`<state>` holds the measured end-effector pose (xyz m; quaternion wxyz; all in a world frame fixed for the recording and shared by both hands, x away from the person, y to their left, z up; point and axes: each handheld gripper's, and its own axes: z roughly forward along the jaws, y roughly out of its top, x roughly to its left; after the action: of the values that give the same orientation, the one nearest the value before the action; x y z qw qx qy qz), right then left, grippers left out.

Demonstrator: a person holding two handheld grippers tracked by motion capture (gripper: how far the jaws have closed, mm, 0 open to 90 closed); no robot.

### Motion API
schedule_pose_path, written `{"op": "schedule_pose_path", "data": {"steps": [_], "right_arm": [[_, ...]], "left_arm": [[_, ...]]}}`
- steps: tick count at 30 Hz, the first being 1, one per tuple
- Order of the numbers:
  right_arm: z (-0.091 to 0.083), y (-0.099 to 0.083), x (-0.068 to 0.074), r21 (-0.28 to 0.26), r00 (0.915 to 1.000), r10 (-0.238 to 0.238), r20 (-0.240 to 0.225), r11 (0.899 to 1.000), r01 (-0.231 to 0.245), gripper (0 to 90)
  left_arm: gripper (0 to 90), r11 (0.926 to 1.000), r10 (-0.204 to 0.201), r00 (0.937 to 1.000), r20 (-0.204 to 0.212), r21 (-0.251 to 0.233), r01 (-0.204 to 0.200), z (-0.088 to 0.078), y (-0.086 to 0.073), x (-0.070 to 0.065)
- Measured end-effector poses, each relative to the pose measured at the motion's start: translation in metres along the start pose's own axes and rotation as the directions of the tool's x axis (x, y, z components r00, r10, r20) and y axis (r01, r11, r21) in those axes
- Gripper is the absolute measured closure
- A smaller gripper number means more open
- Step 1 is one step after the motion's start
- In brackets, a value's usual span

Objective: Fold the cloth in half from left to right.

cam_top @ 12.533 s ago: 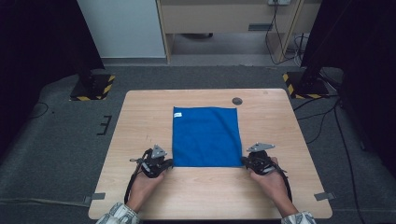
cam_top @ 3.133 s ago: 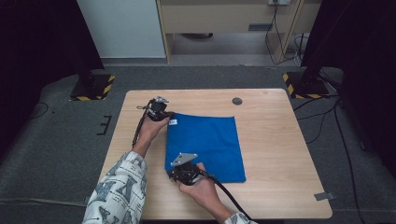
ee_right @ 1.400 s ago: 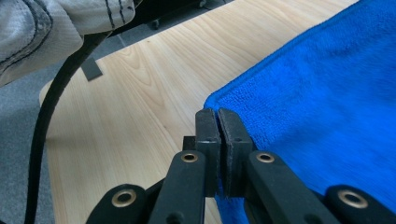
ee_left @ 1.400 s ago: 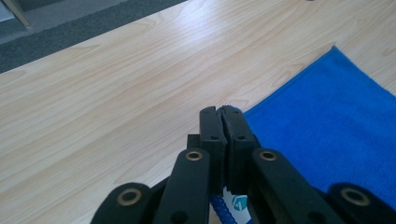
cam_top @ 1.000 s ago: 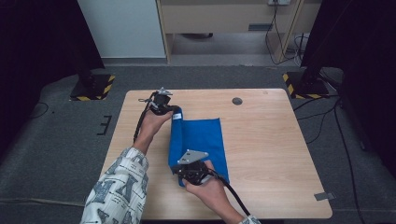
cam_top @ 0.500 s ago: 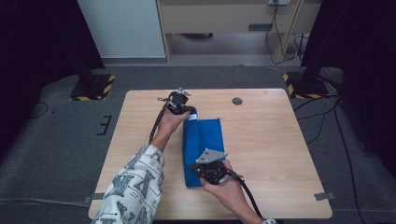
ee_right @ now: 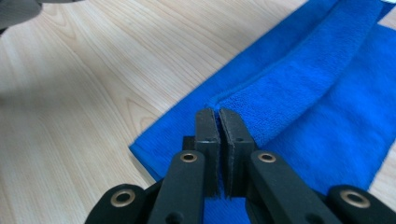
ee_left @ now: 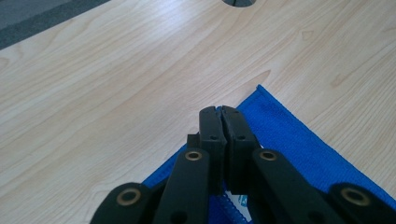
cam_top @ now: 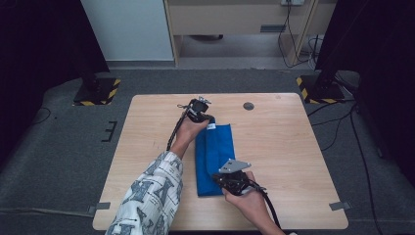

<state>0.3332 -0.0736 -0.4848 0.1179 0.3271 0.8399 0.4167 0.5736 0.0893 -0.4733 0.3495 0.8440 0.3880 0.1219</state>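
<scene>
Work in hand: folding a blue terry-cloth towel (cam_top: pixel 214 159) in half across a pale wooden counter (cam_top: pixel 293 161), one layer being laid over the other.
Towel position: centre of the high view, a narrow strip running from just below the upper middle down toward the lower middle, lying on the counter with the carried layer on top.
Left hand-held gripper (cam_top: pixel 199 110): upper centre of the high view, at the towel's far corner; in its own view (ee_left: pixel 220 116) the jaws are together, pinched on the towel's edge, with a white label showing just beneath them.
Right hand-held gripper (cam_top: pixel 230 179): lower centre of the high view, at the towel's near end; in its own view (ee_right: pixel 217 119) the jaws are clamped on the hem of the folded-over layer (ee_right: pixel 299 84).
Other things: a dark round grommet hole (cam_top: pixel 248 105) sits in the counter at upper centre-right, apart from the towel.
Risk, uneven fold: if one hand travels farther than the other, the top edge would land skewed against the lower layer.
Risk, slip: each grip holds only thin hem; a tug could pull a corner free and let it flop back.
Risk, dragging: pulling sideways while low could slide the bottom layer and bunch it.
Risk, early release: letting go before the edges meet would leave a ridge.
</scene>
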Motion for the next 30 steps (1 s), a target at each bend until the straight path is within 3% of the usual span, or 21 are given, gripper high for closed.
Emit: {"op": "schedule_pose_path", "data": {"steps": [8,17,24,30], "right_arm": [[0.0,-0.014,-0.007,0.024,0.9995,0.03,0.01,0.999,-0.03,84.6],[-0.004,-0.027,-0.02,0.067,0.9934,0.083,0.08,0.994,-0.088,69.4],[-0.009,-0.036,-0.029,0.095,0.9885,0.109,0.105,0.988,-0.119,66.9],[-0.013,-0.04,-0.035,0.103,0.985,0.136,0.106,0.984,-0.147,66.1]], "left_arm": [[87.2,0.9998,-0.017,0.9997,0.014,0.012,0.017,0.009,0.0,-0.005],[81.2,0.9991,-0.041,0.9975,0.058,0.014,0.04,0.016,0.001,-0.014],[71.5,0.9983,-0.056,0.9964,0.063,-0.01,0.057,0.017,0.004,-0.02],[71.0,0.9984,-0.055,0.9956,0.076,-0.01,0.056,0.021,0.005,-0.026]]}}
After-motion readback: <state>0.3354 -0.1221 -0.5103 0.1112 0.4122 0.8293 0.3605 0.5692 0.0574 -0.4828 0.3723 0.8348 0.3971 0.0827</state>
